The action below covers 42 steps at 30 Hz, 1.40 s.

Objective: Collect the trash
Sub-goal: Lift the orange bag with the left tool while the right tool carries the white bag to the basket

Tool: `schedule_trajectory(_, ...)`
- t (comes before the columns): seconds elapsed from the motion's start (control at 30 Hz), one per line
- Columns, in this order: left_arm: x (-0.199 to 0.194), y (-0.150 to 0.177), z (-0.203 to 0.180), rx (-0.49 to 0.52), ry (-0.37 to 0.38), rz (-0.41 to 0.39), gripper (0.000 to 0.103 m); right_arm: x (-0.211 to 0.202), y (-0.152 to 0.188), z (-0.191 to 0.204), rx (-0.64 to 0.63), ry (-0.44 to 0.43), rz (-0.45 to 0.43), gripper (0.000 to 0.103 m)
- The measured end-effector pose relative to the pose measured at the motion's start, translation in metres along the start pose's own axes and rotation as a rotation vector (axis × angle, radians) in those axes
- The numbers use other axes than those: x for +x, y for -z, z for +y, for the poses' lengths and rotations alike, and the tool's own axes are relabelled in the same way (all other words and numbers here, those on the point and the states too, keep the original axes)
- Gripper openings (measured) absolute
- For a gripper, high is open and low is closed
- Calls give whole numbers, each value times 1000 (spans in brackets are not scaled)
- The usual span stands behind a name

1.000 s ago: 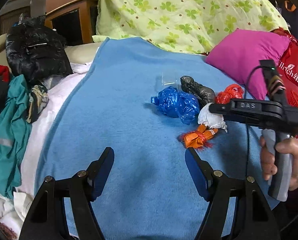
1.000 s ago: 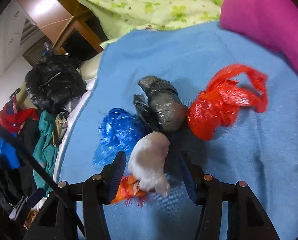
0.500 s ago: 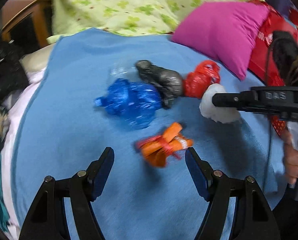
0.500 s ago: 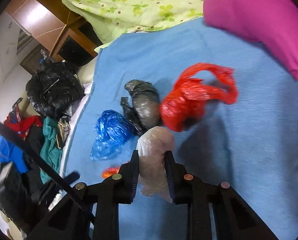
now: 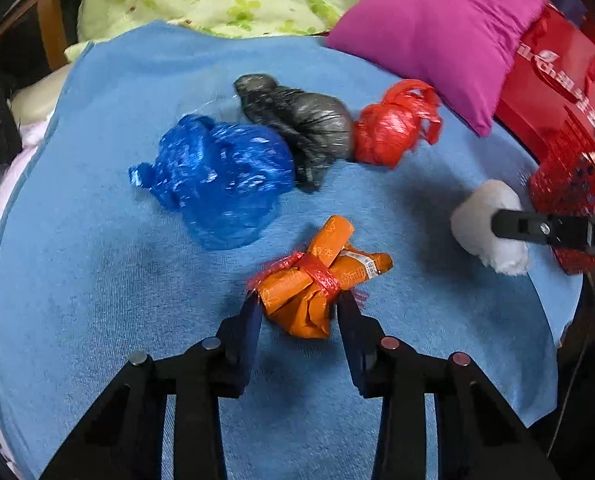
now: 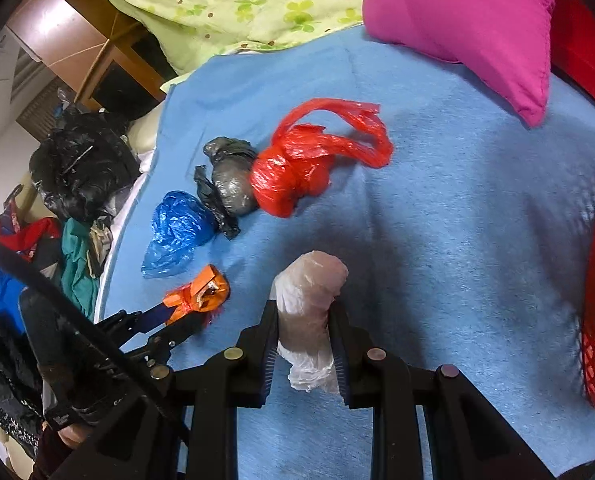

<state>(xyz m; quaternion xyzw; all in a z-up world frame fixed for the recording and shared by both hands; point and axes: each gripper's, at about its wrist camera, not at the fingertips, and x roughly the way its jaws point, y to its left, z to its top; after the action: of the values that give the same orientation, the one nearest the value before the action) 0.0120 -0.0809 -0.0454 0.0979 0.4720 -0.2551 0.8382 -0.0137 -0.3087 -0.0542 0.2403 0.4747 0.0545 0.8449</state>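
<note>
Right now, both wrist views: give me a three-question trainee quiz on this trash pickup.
1. True or false: the right gripper is shut on the white bag bundle.
2. Which bundle lies between the left gripper fingers: A blue, B orange, C red?
3. Name the bundle touching the red bag bundle.

Key: 1 true. 2 B. 3 the grey-black bag bundle.

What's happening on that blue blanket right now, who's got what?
A person is clearing bagged trash off the blue blanket with two handheld grippers. The right gripper is shut on the white plastic bundle. The left gripper has just been closing around the orange wrapper bundle, which sits between its jaws and looks pinched. The blue bag, grey bag and red bag lie untouched together further back.
</note>
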Motion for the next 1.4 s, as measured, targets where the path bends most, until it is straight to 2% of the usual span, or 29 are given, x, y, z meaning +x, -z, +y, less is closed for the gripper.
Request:
schedule_trajectory(0.13, -13, 5, -15, 36, 13, -32, 40, -2, 0, 1, 8, 6, -5, 27)
schedule_trajectory(0.27, -25, 8, -21, 25, 17, -85, 40, -7, 0, 8, -10, 25, -28, 27)
schedule_trajectory(0.4, -38, 17, -21, -6, -3, -135, 40, -21, 0, 18, -51, 22, -86, 27)
schedule_trajectory(0.67, -61, 18, -21, -118, -123, -167, 40, -53, 6, 37, -130, 24, -214, 27)
schedule_trajectory(0.77, -70, 11, -30, -125, -196, -177, 40, -66, 8, 42, -148, 21, -265, 27)
schedule_trajectory(0.97, -104, -2, -49, -120, -279, -252, 40, -95, 16, 49, -203, 2, -384, 27)
schedule_trajectory(1.13, -125, -9, -68, -104, -309, -305, 40, -118, 21, 42, -205, -20, -447, 27)
schedule_trajectory(1.4, -139, -22, -93, -76, -312, -351, 40, -149, 31, 22, -210, 11, -541, 27)
